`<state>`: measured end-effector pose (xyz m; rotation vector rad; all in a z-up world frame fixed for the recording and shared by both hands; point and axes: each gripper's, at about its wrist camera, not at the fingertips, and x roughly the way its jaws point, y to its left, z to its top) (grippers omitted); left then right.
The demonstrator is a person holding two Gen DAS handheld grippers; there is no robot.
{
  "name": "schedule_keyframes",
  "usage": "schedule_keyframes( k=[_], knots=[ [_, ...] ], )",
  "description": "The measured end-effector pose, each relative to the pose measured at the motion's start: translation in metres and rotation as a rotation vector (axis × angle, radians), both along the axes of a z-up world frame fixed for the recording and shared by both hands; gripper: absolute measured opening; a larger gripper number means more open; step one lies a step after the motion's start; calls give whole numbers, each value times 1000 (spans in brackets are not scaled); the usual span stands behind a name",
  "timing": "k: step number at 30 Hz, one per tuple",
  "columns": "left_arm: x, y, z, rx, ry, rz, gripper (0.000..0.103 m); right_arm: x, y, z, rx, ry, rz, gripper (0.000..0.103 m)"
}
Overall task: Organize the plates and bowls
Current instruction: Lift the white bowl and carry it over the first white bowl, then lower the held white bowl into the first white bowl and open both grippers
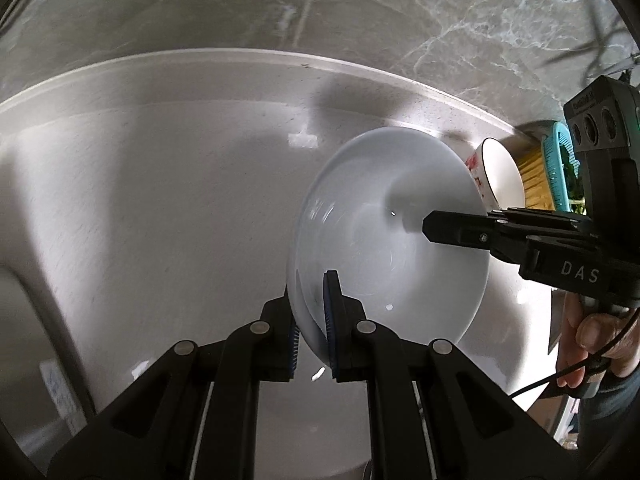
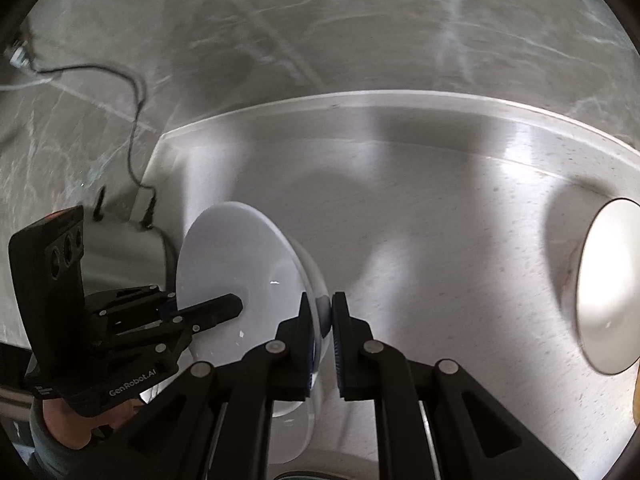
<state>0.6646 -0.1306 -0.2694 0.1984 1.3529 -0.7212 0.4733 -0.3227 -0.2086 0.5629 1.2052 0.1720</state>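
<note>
A: Where is the pale blue glazed bowl (image 1: 384, 240) held?

B: It is tipped on edge above the white speckled bench (image 1: 160, 200); its rim is clamped by the left tongs (image 1: 314, 330) at 6 o'clock.

A: And the right tongs (image 2: 322, 336)?

B: They are closed on the opposite rim. A white dark-rimmed bowl with red marks (image 1: 498, 176) is seen at 2 o'clock.

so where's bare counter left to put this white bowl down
Both tools, left and right, pinch the white bowl by opposite rims. The free patch is the pale counter between the bowl and the marble wall. It is crowded by the red-patterned bowl and teal basket, and in the far corner by the metal pot.
</note>
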Motion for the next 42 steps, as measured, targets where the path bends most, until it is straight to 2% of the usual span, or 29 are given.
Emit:
schedule_keyframes(
  k=[8,20,31,42],
  knots=[
    [-31,48,9,-1,5,61,9,-14,44,6,-4,-7,81,11],
    [-67,69,-22,18,63,85,9,-31,77,-12,-18,46,137,11],
    [-71,65,-54,41,104,75,9,-35,81,-37,-32,98,136,11],
    [-65,47,-68,75,93,65,9,-33,86,-48,-61,108,146,10]
  ],
)
